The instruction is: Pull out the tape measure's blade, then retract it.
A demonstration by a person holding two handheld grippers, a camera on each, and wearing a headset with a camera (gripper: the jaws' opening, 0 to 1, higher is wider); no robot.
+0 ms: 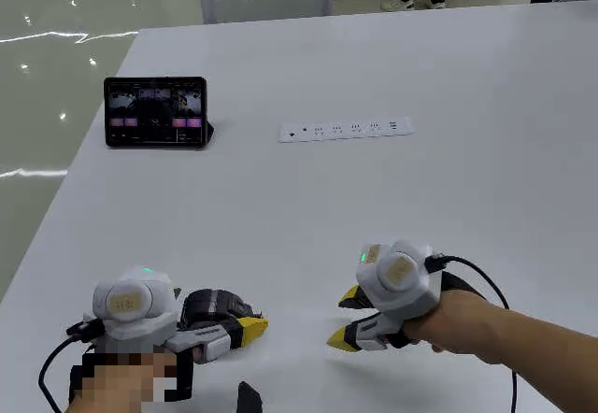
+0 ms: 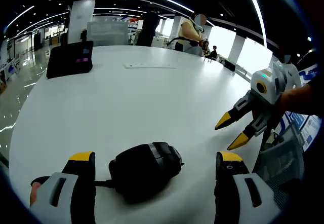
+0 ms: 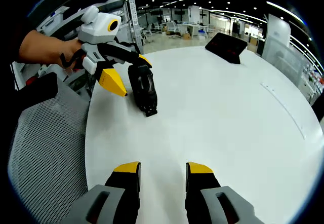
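Two grippers low over white table [image 1: 374, 198], tips facing each other, left gripper [image 2: 156, 158] spread wide astride black tape measure [image 2: 144, 171] lying there, clear of both jaws, right gripper [image 3: 163, 168] narrowly parted, holding nothing, tablet [image 1: 155, 111] writing too small to read

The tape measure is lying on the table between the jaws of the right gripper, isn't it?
Not quite: it is the left gripper, not the right. The tape measure is lying on the table between the jaws of the left gripper, as the left gripper view shows. The right gripper has nothing between its jaws.
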